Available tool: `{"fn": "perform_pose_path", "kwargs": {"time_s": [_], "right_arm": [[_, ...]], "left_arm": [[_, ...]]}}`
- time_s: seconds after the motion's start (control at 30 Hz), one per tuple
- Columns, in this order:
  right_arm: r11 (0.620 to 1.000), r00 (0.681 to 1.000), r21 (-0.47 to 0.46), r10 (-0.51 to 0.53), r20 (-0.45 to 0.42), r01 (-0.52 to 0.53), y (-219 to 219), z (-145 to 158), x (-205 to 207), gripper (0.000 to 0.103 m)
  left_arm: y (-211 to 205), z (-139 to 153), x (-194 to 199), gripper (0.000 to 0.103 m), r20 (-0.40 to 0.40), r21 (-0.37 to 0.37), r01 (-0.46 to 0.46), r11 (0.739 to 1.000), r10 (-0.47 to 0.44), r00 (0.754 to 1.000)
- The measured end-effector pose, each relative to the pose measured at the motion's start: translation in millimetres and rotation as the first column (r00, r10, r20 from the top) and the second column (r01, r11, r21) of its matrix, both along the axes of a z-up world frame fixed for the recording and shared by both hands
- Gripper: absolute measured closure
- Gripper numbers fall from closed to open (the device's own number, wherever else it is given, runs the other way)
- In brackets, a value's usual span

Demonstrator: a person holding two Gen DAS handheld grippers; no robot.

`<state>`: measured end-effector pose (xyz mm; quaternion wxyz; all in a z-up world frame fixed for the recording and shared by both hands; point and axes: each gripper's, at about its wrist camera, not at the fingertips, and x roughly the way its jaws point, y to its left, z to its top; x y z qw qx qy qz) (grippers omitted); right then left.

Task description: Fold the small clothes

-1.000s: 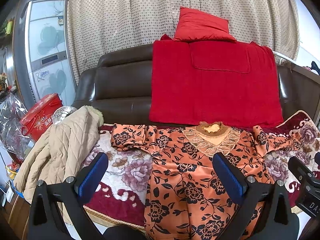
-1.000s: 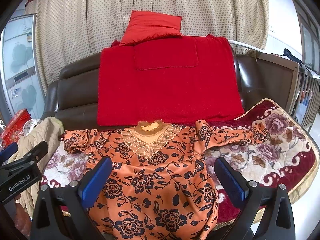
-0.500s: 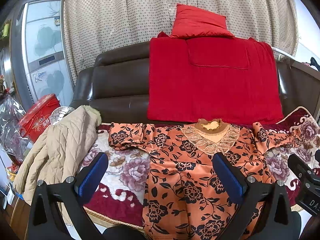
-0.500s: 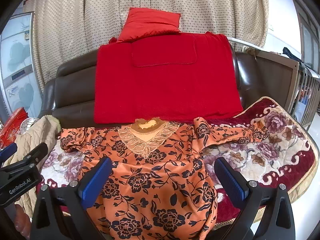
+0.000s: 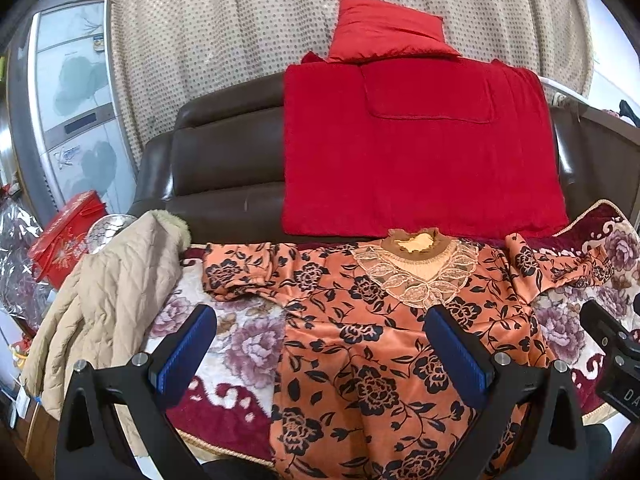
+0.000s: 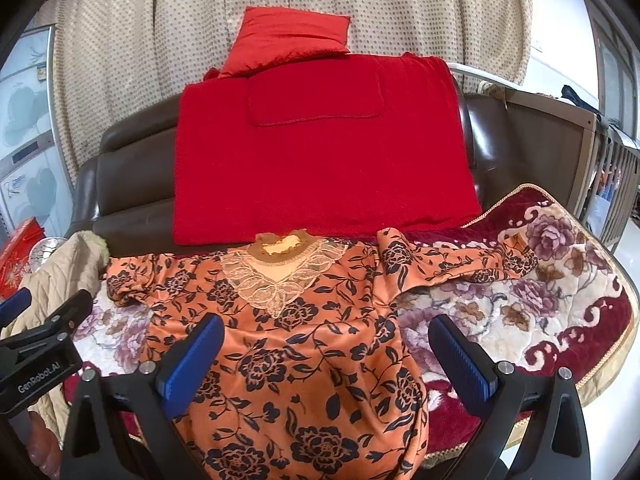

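Observation:
An orange top with black flowers [image 5: 360,340] [image 6: 304,344] lies spread face up on a flowered blanket [image 5: 240,340] [image 6: 520,320], lace collar toward the sofa back. Its left sleeve [image 5: 240,268] is bunched near a beige coat; its right sleeve [image 6: 460,264] stretches out to the right. My left gripper [image 5: 320,344] hovers open above the garment's left side, nothing between its blue pads. Over the garment's right half hangs my right gripper [image 6: 326,348], also open and empty. Each gripper's body shows at the edge of the other view.
A beige quilted coat [image 5: 104,308] is heaped at the sofa's left end. A red throw [image 5: 416,148] and a red cushion [image 5: 384,32] cover the brown sofa back [image 5: 224,160]. A red box [image 5: 68,232] and a fridge [image 5: 76,100] stand left; a railing [image 6: 616,184] stands right.
Both grippers have drifted slightly forward and up toward the garment, so the scene sits a little lower and nearer. The garment has not moved and both grippers stay open.

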<state>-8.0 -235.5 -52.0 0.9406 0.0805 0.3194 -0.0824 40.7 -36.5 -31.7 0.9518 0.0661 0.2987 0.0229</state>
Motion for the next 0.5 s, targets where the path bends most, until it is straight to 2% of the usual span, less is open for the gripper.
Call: {"fn": "perform_pose_path", "kwargs": {"time_s": [0.07,0.13,0.23,0.33,0.4,0.43,0.47,0.5], "right_arm": [[1.0,1.0,-0.015,-0.006,0.0,0.006,-6.9,-5.9,6.8,0.0],[1.0,1.0,0.021,-0.001,-0.003,0.001,-23.4,-17.8,18.2,0.0],[0.983,0.999,0.181,0.043,-0.013,-0.04,-80.6,-50.0,47.9,0.0],[0.955,1.0,0.295,-0.002,-0.019,0.007,-149.2,-87.5,73.2,0.0],[0.918,0.994,0.383,-0.078,-0.079,0.102,-218.2,-126.3,96.9,0.0],[0.892,0.989,0.43,-0.106,-0.102,0.14,-236.8,-139.5,103.9,0.0],[0.846,0.981,0.498,-0.147,-0.124,0.19,-265.8,-155.3,110.1,0.001],[0.777,0.971,0.582,-0.199,-0.133,0.24,-295.9,-172.5,114.4,0.005]], "left_arm": [[-4.9,-11.5,19.4,0.0,-0.053,-0.033,0.045,0.998,-0.046,0.998],[-9.4,-29.2,43.0,0.0,-0.134,-0.059,0.071,0.996,-0.078,0.988],[-14.5,-68.0,82.9,0.0,-0.216,-0.048,0.055,0.997,-0.064,0.974],[-17.7,-96.9,114.1,0.0,-0.203,-0.052,0.069,0.996,-0.078,0.976],[-21.5,-109.0,132.7,0.0,-0.201,-0.055,0.072,0.996,-0.081,0.976],[-23.9,-114.3,143.0,0.0,-0.194,-0.059,0.076,0.995,-0.086,0.977],[-26.1,-117.4,150.2,0.0,-0.187,-0.062,0.079,0.995,-0.089,0.978],[-28.2,-120.7,157.8,0.0,-0.181,-0.063,0.081,0.995,-0.091,0.979]]}}
